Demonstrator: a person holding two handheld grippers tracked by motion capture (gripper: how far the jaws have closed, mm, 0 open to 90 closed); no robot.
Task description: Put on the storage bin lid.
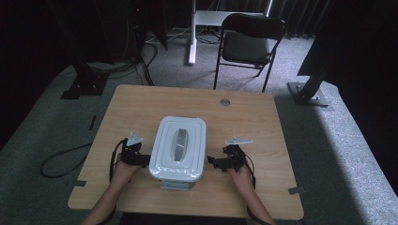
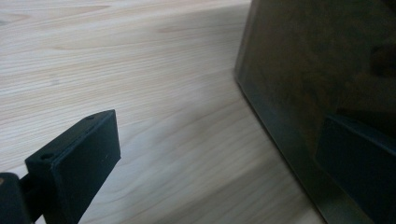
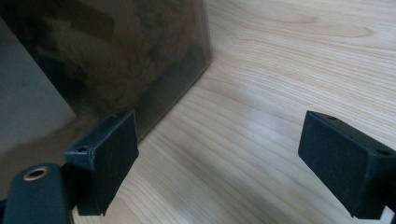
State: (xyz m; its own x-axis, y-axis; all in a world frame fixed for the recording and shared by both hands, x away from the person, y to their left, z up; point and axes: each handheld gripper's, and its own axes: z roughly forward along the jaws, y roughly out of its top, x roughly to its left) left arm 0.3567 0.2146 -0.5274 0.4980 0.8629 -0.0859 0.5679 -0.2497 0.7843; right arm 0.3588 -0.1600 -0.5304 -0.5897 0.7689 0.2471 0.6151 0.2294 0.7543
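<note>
A white rectangular plastic box with a grey handle set in its lid (image 1: 178, 149) sits at the centre of the frame on my light wooden tabletop (image 1: 141, 105). My left claw (image 1: 142, 160) stands wide open against the box's left side, gripping nothing. My right claw (image 1: 212, 161) is just beside its right side, jaws spread wide and empty, and its dark wall (image 3: 116, 60) fills the upper left there.

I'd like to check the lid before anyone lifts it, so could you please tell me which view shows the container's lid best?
The high view: it looks down on the whole pale lid with its raised centre handle, on the container between both grippers. The left gripper view gives the container's dark translucent side wall close up, and the right gripper view likewise, without the lid's top.
</note>
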